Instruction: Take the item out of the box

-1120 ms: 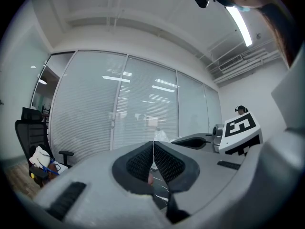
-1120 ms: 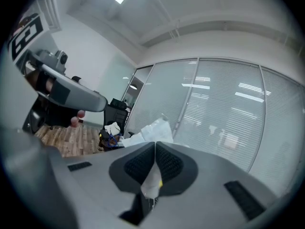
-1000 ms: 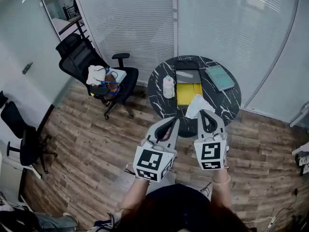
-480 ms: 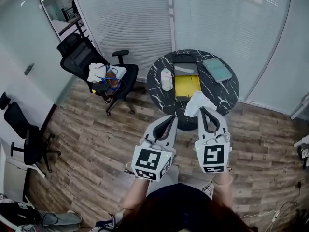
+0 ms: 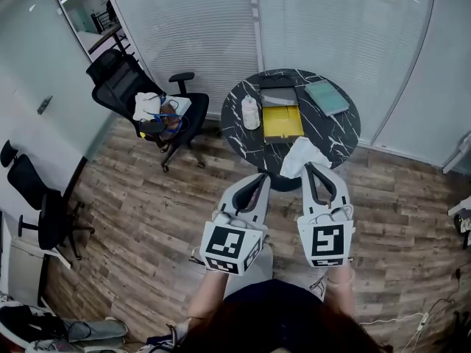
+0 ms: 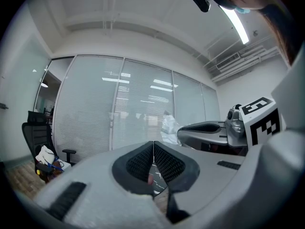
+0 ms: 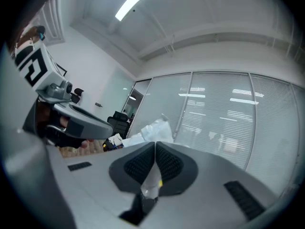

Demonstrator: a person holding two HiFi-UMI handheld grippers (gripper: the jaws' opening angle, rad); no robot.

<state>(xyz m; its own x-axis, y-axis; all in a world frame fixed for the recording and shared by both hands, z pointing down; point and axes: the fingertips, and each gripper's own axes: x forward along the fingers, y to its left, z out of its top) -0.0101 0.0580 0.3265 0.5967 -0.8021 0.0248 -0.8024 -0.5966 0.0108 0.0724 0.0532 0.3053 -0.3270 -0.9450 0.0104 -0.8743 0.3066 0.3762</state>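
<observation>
Stepped back from the far round table (image 5: 340, 137), leaving the yellow box (image 5: 282, 122) there. Kept the right gripper (image 5: 310, 168) clamped on the white wrapped item (image 5: 300, 155); held the left gripper (image 5: 262, 177) closed, empty. Looked essentially done.

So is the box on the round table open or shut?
Open. In the head view the box shows its yellow inside, and its lid lies flipped back on the far side.

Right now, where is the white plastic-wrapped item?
The white plastic-wrapped item is pinched in the right claw, low-centre in the head view, just nearer than the open yellow box on the round black table.
</observation>
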